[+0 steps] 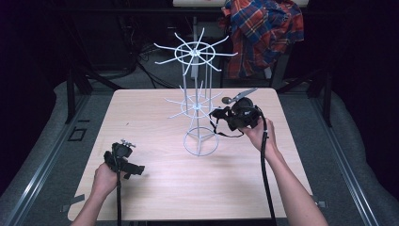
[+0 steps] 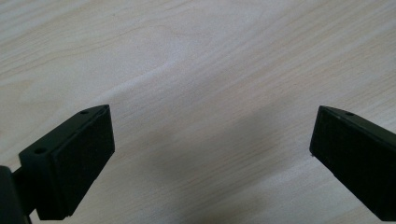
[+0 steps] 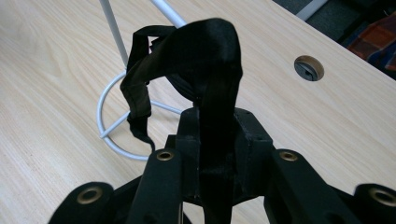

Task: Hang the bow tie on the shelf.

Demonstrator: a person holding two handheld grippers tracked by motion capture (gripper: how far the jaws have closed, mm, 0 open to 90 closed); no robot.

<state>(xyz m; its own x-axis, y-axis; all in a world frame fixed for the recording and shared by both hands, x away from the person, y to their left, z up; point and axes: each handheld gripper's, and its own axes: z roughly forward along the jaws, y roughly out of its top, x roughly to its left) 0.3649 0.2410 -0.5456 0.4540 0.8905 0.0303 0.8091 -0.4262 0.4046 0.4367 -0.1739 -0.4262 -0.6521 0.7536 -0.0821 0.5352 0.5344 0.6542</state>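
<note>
Clamped between the right gripper's (image 3: 212, 154) fingers, a black strap (image 3: 205, 56) arches up beside the white wire rack (image 1: 197, 101), above its ring base. Left gripper (image 2: 210, 154) hovers low over the bare tabletop (image 1: 188, 179), fingers wide apart, holding nothing.

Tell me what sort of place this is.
Probably a lab or studio set up for recording: a wooden table on a dark floor with metal rails, cables behind it, and a white wire rack as a prop.
</note>
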